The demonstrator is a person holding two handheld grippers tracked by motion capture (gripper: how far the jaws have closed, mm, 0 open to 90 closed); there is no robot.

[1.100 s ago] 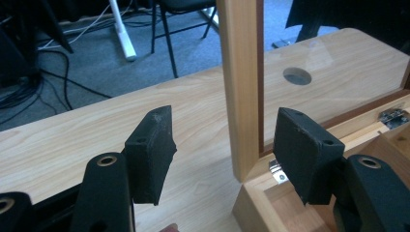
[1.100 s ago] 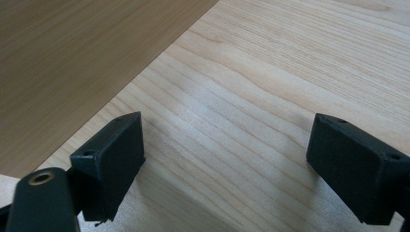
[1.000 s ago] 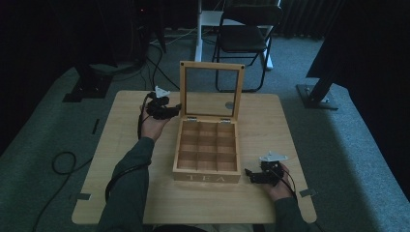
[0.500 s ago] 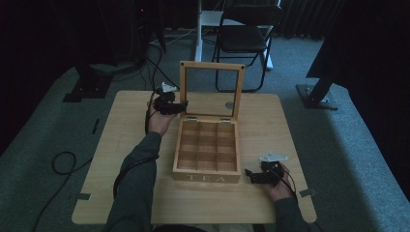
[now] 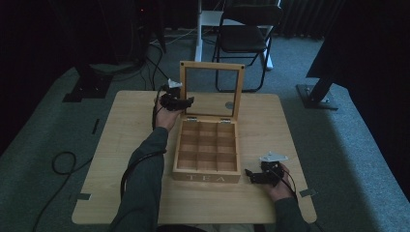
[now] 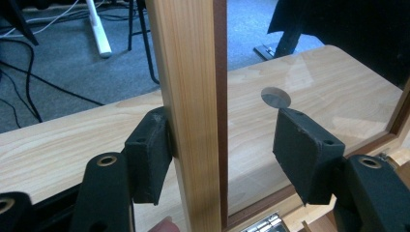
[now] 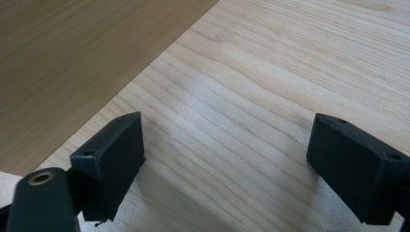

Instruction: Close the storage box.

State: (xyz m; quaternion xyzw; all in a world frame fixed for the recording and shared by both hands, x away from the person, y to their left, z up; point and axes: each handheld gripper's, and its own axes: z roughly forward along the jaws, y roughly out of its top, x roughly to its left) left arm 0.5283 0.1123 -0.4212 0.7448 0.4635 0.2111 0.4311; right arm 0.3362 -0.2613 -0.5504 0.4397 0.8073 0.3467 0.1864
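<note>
A wooden tea box (image 5: 208,153) sits in the middle of the table (image 5: 121,145). Its lid (image 5: 212,91) stands straight up (it has a glass window). In the upper middle of the high view, the left gripper (image 5: 180,101) is wide open around the lid's side bar (image 6: 186,111); one pad (image 6: 150,154) touches the wood. At the lower right, the right gripper (image 5: 252,175) rests open on the table, holding nothing, beside the box's front corner.
</note>
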